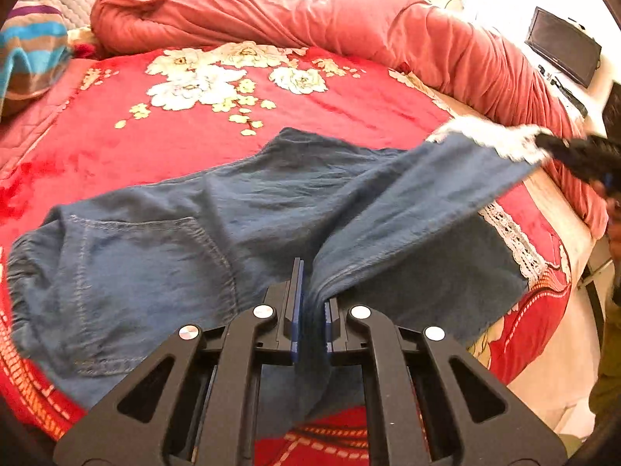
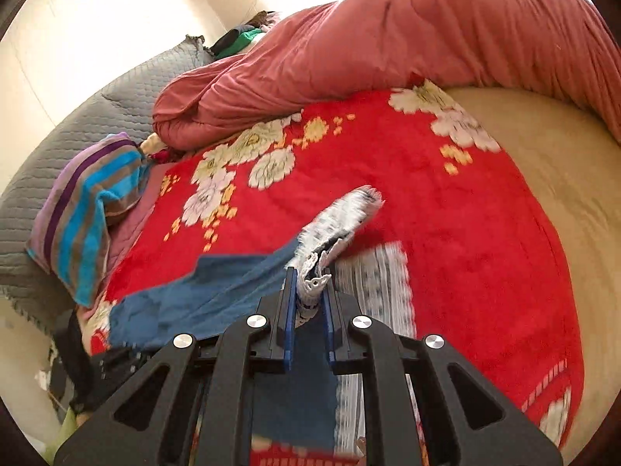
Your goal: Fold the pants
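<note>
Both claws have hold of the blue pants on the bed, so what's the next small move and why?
Probably carry the right claw, shut on the lace hem, across toward the waistband. That leg is lifted off the red blanket while the left claw pinches the pants mid-length, giving a fold line.

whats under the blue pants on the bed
The blue pants lie on a red floral blanket, which shows all around them. Anything lying directly beneath the fabric is covered.

Pants point(image 1: 217, 209) on blanket point(image 1: 330, 108), duvet point(image 1: 271, 7) behind.
</note>
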The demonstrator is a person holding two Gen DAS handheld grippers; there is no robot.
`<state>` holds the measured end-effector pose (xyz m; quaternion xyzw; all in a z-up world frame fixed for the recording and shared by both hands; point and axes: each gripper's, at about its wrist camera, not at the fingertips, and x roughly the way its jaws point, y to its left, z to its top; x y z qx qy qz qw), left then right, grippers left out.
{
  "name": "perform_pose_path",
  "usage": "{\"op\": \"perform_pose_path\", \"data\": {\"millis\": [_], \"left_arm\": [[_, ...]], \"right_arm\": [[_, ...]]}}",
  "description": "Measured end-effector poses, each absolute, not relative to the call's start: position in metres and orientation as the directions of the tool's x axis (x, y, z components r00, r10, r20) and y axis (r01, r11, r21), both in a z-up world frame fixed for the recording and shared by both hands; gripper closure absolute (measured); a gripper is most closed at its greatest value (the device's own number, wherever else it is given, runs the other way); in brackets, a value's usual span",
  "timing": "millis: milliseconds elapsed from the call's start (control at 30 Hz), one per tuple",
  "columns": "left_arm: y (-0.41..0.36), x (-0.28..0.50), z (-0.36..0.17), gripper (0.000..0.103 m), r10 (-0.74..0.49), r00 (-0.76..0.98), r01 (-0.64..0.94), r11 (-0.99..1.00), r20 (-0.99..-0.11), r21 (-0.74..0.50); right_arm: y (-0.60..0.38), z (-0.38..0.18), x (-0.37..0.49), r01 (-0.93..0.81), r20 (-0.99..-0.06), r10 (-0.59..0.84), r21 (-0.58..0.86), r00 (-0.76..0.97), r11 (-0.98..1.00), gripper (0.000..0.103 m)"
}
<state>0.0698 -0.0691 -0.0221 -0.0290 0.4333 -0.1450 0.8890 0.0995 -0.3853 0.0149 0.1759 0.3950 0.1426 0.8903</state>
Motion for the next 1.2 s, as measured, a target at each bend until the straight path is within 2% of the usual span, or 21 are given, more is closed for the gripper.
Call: {"op": "perform_pose_path", "data": {"millis": [400, 700, 867, 933, 1000, 1067, 1200], "left_arm": [[-0.069, 0.046, -0.03, 0.1, -0.26, 0.56, 0.284, 0.952, -0.787, -0.112], [-0.08, 0.032, -0.031, 0.1, -0.233, 0.561, 0.326, 0.944, -0.795, -0.047], [-0.08, 0.034, -0.035, 0.099, -0.226, 0.546, 0.318, 0.947, -0.807, -0.05], [-0.079, 0.034, -0.036, 0.099, -0.221, 0.543, 0.315, 0.948, -0.81, -0.048], [-0.079, 0.035, -0.037, 0.099, -0.22, 0.541, 0.312, 0.949, -0.812, -0.049], [-0.08, 0.035, -0.037, 0.099, -0.218, 0.54, 0.312, 0.949, -0.813, -0.048], [-0.079, 0.034, -0.037, 0.098, -0.217, 0.54, 0.311, 0.949, -0.814, -0.047]], "right_arm": [[-0.395, -0.049, 0.05, 0.001, -0.771, 0.348, 0.411, 0.533, 0.911, 0.092], [-0.409, -0.061, 0.04, 0.024, -0.788, 0.356, 0.425, 0.502, 0.905, 0.092], [-0.412, -0.079, 0.039, 0.044, -0.79, 0.378, 0.453, 0.483, 0.89, 0.092], [-0.416, -0.074, 0.038, 0.035, -0.774, 0.398, 0.475, 0.492, 0.88, 0.085], [-0.42, -0.064, 0.035, 0.027, -0.772, 0.365, 0.441, 0.52, 0.897, 0.073], [-0.423, -0.063, 0.036, 0.02, -0.779, 0.343, 0.414, 0.526, 0.91, 0.07], [-0.427, -0.082, 0.041, 0.023, -0.781, 0.4, 0.466, 0.479, 0.884, 0.063]]}}
